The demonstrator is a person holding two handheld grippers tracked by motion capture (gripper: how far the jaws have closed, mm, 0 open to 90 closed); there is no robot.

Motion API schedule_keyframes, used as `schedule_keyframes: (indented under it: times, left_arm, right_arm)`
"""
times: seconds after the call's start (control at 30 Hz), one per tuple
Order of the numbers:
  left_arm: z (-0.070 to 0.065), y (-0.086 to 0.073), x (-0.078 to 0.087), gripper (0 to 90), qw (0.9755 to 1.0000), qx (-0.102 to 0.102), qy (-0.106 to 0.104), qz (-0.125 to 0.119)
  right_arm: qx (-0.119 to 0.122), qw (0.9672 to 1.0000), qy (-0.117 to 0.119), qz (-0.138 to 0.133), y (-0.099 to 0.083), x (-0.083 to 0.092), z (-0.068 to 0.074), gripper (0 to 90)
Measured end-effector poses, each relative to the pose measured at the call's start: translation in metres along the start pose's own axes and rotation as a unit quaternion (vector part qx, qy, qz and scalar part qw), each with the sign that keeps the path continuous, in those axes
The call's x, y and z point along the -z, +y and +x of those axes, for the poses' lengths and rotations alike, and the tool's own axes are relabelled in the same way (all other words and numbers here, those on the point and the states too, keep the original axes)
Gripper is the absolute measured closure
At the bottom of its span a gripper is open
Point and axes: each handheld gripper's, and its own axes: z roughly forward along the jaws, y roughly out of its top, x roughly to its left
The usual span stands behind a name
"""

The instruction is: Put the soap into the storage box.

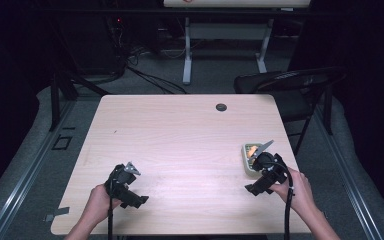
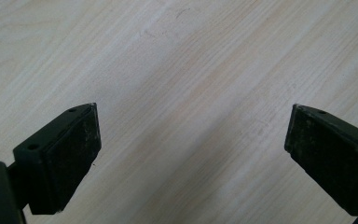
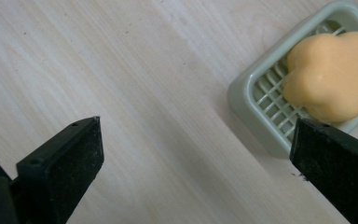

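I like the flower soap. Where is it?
The orange soap lies in the green dish at the table's right edge, beside the right gripper.

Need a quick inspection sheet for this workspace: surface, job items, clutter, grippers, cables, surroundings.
Surface: light wood-grain table, dark round grommet near the far edge.
Job's things: orange flower-shaped soap lying in a pale green slatted soap dish at the table's right edge.
Clutter: nothing seen.
Grippers: left gripper open over bare wood; right gripper open beside the dish, nothing between the jaws.
Cables: one black cable trails from each gripper.
Surroundings: black folding chair, white table frame, floor wires.
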Motion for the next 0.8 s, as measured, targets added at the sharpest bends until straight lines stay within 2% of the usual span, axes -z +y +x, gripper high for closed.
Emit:
schedule_keyframes:
  times: [0.1,0.17,0.2,0.43,0.5,0.6,0.8]
  left_arm:
    - [0.000,0.000,0.000,3.7,1.0000,0.001,0.000,0.000]
    - [0.000,0.000,0.000,3.7,1.0000,0.001,0.000,0.001]
    - [0.000,0.000,-0.001,3.8,1.0000,0.001,-0.001,0.001]
    - [0.000,0.000,-0.001,3.8,1.0000,0.001,-0.001,0.002]
    - [0.000,0.000,-0.001,3.8,1.0000,0.001,-0.002,0.002]
    - [0.000,0.000,-0.001,3.8,1.0000,0.001,-0.001,0.002]
    - [0.000,0.000,-0.001,3.8,1.0000,0.001,-0.002,0.001]
  right_arm:
    - [0.011,0.9998,0.002,0.013,-0.004,0.001,0.005,2.4]
    - [0.011,0.9999,0.001,0.011,-0.006,0.000,0.008,2.4]
    - [0.015,0.9997,0.009,0.015,-0.008,0.000,0.011,2.5]
    - [0.015,0.9997,0.012,0.013,-0.017,-0.002,0.022,3.0]
    - [0.013,0.9996,0.019,0.014,-0.020,-0.004,0.026,3.5]
    - [0.012,0.9993,0.024,0.025,-0.025,-0.012,0.032,3.6]
    - [0.029,0.9970,0.035,0.063,-0.033,-0.030,0.047,3.2]
